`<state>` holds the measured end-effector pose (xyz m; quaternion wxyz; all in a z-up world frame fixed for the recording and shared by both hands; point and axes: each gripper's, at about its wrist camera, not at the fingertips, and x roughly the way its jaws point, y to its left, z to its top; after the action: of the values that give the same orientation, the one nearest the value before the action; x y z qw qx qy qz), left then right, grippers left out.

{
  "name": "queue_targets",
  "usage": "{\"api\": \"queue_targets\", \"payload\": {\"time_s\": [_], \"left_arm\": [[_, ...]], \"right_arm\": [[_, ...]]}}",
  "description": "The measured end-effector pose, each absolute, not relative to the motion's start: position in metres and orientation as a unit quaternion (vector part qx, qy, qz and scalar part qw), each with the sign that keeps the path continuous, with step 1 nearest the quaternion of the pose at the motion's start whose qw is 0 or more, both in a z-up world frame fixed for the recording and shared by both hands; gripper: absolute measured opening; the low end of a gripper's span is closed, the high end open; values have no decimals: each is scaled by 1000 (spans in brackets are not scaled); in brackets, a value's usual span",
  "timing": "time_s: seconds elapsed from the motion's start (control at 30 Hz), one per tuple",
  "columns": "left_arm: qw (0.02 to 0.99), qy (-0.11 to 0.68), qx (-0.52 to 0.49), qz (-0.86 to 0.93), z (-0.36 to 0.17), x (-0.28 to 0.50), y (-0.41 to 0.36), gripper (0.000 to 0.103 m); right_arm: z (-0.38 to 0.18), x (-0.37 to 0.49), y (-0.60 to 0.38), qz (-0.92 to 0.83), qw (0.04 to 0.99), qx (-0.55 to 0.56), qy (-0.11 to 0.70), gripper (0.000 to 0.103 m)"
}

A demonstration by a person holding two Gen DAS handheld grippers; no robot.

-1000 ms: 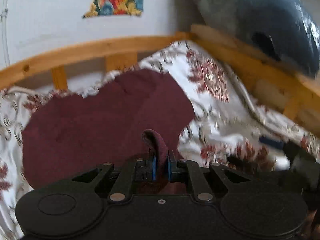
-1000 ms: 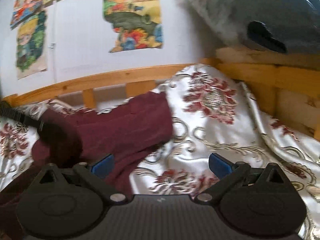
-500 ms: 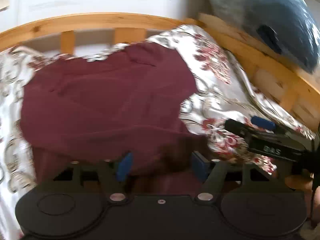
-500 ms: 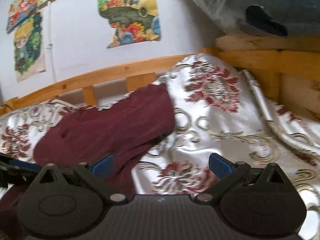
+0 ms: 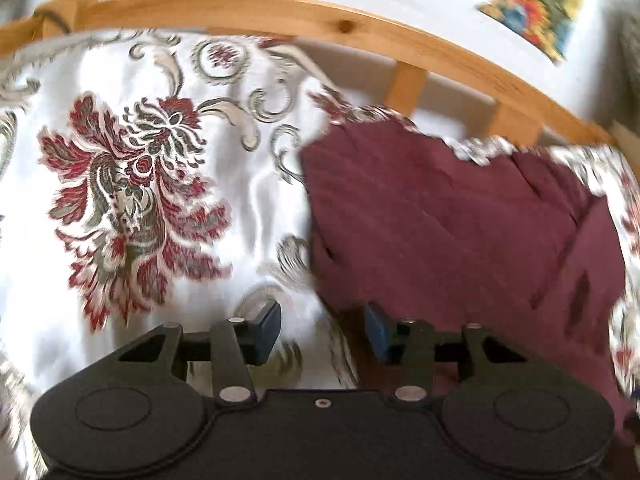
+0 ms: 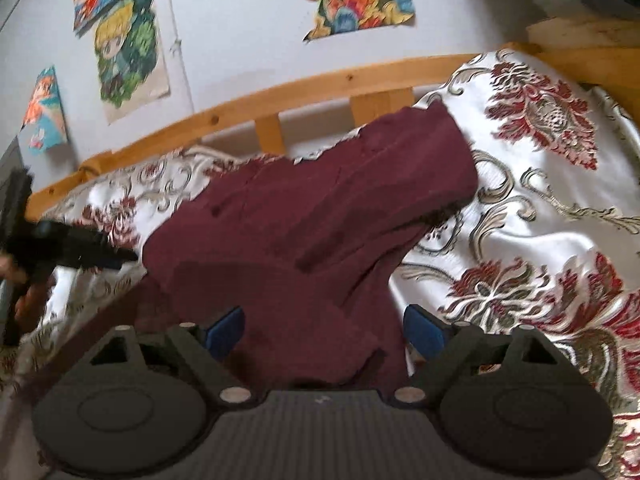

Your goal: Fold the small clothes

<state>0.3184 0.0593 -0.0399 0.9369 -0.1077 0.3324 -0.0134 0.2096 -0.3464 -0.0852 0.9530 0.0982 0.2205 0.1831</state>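
Observation:
A maroon garment (image 5: 460, 224) lies folded over on the floral bedspread; it also shows in the right wrist view (image 6: 320, 216). My left gripper (image 5: 322, 332) is open and empty at the garment's near left edge, its right finger at the cloth. My right gripper (image 6: 322, 330) is open, and the garment's near edge lies between its fingers. The left gripper also shows in the right wrist view (image 6: 72, 250), at the far left beside the garment.
A white bedspread (image 5: 140, 184) with red flowers covers the bed. A wooden rail (image 5: 320, 26) runs along the back, with a white wall and posters (image 6: 128, 44) behind. A wooden headboard (image 6: 580, 44) stands at the right.
My left gripper let go of the cloth, opened, and swung left to the garment's left edge. My right gripper moved left over the garment's near edge, still open.

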Motion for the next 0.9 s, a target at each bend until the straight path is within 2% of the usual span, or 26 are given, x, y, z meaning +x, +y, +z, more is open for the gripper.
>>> {"api": "queue_targets", "payload": {"time_s": [0.03, 0.07, 0.1, 0.13, 0.2, 0.27, 0.47, 0.6, 0.67, 0.73, 0.8, 0.87, 0.9], "left_arm": [[934, 337, -121, -15, -43, 327, 63, 42], [928, 346, -137, -20, -46, 335, 68, 30], [922, 354, -153, -27, -50, 342, 72, 24], [917, 360, -169, -34, -53, 346, 74, 23], [910, 362, -200, -42, -58, 350, 77, 7], [904, 359, -229, -44, -62, 351, 81, 1], [904, 310, -295, 6, -56, 329, 98, 0], [895, 321, -308, 26, -61, 326, 105, 0], [891, 324, -318, 28, -63, 327, 106, 3], [901, 319, -289, 49, -59, 325, 102, 18], [914, 313, -256, 42, -52, 326, 98, 43], [925, 304, -226, 34, -46, 327, 91, 53], [929, 303, -212, 26, -43, 330, 88, 54]], "right_arm": [[-86, 209, -345, 185, 953, 96, 221, 91], [-87, 209, -344, 186, 952, 94, 222, 91], [-87, 208, -344, 187, 952, 93, 222, 91], [-88, 208, -343, 189, 952, 92, 222, 91], [-88, 208, -343, 191, 951, 92, 224, 91], [-90, 208, -343, 191, 950, 94, 227, 91], [-88, 207, -347, 193, 950, 103, 225, 91], [-86, 206, -343, 195, 949, 95, 227, 91], [-87, 205, -342, 196, 949, 92, 228, 91], [-86, 205, -341, 195, 950, 91, 227, 91], [-85, 204, -342, 193, 950, 93, 225, 91], [-86, 204, -342, 193, 950, 94, 226, 91], [-86, 204, -342, 192, 950, 94, 227, 91]]}}
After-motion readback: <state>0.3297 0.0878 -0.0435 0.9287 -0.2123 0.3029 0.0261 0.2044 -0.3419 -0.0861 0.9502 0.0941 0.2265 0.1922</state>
